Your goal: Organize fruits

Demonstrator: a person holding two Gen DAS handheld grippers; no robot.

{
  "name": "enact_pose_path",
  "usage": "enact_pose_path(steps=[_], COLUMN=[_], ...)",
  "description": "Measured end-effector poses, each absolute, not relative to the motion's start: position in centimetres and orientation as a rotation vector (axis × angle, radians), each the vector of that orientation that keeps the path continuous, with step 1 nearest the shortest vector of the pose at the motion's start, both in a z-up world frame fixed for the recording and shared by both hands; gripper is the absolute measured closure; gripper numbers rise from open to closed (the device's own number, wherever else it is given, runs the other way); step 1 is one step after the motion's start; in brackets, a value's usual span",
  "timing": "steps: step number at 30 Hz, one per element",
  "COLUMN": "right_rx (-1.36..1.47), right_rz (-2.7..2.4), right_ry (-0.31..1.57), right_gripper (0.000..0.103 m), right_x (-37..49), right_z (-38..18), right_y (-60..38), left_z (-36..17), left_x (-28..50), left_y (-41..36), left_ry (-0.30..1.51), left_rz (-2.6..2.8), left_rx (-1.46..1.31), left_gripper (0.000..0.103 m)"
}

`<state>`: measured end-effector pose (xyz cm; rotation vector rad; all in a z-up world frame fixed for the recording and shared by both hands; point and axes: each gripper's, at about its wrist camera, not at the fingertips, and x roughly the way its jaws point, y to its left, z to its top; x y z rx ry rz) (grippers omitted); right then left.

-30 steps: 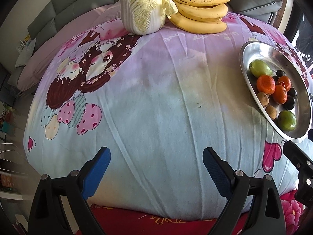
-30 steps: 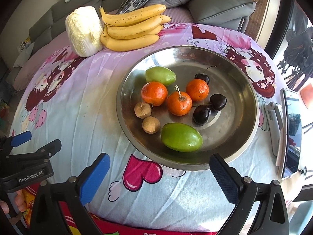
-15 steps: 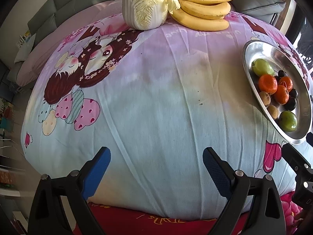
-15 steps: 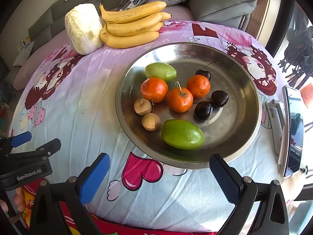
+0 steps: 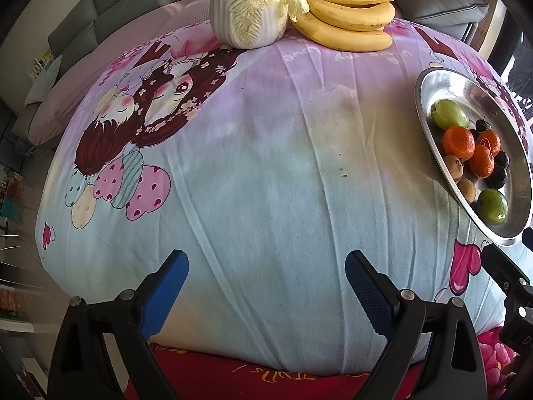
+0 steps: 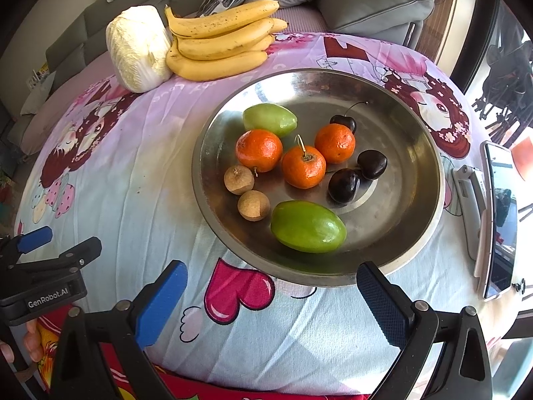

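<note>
One round table draped in a pale blue and pink cartoon-print cloth [image 6: 140,200] carries everything here, and the broad shiny steel dish [image 6: 409,153] sits on its right half. At the far edge of the cloth a pale yellow-white head of napa cabbage [image 6: 138,48] lies touching a bunch of speckled yellow bananas [image 6: 220,40]. Just beside the dish on the right, a white-cased phone [image 6: 499,220] stands propped in a white holder. Inside the dish lie two smooth green oval fruits, the nearer one [image 6: 308,226] by the front rim and the farther one [image 6: 269,119] toward the back. Between them cluster three orange mandarins [image 6: 303,166], touching or nearly touching one another. To their right are three dark cherries [image 6: 344,185], one of which sits behind the rearmost mandarin. Left of the nearer green fruit rest two small brown longans [image 6: 253,205], close together. The right gripper [image 6: 271,295] hovers over the near edge of the dish with its blue-padded jaws spread wide and nothing between them. The left gripper [image 5: 266,283] hangs over bare cloth well left of the dish, jaws equally wide apart and empty.
</note>
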<state>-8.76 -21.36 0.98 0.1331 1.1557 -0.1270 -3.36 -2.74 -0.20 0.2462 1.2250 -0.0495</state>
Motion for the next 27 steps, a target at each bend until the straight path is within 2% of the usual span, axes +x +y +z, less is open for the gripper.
enact_pose_path(steps=[27], right_rx=[0.136], right_rz=[-0.133], right_ry=[1.164], right_gripper=[0.0], right_x=[-8.74], right_z=[0.7], right_y=[-21.54], left_z=[0.16], left_x=[-3.57], left_y=[-2.82], left_ry=[1.187], left_rz=[-0.047], left_rx=[0.252], left_gripper=[0.008])
